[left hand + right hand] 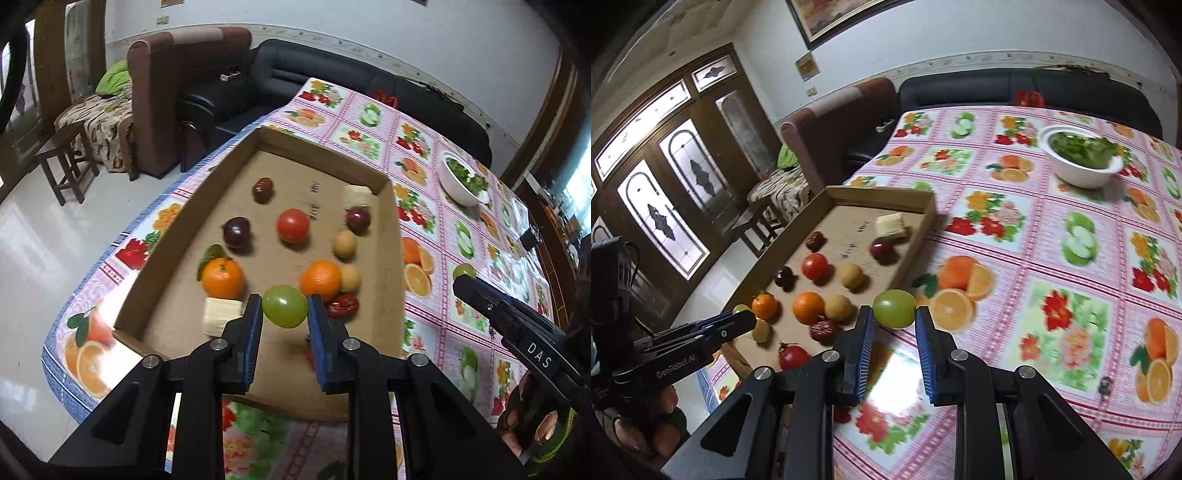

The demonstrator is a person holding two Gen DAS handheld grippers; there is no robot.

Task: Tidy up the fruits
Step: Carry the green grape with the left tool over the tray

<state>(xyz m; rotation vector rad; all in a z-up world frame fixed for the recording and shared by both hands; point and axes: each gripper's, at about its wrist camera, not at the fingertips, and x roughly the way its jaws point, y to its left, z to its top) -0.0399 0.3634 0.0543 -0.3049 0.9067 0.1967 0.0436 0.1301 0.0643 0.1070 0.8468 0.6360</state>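
Note:
My left gripper (284,308) is shut on a green fruit (284,306) and holds it above the near end of a shallow cardboard tray (391,258). The tray holds two oranges (222,277), a red tomato (293,225), dark plums (236,231), yellow fruits (345,243), a red date (343,305) and pale blocks (221,315). My right gripper (894,314) is shut on a second green fruit (894,308), held above the tablecloth just right of the tray (919,236). The left gripper also shows in the right wrist view (740,319).
A white bowl of greens (1080,162) stands at the far right of the fruit-print tablecloth (1034,258). Another tomato (793,356) lies at the tray's near end. A black sofa (332,70), a brown armchair (166,92) and a wooden stool (66,162) stand beyond the table.

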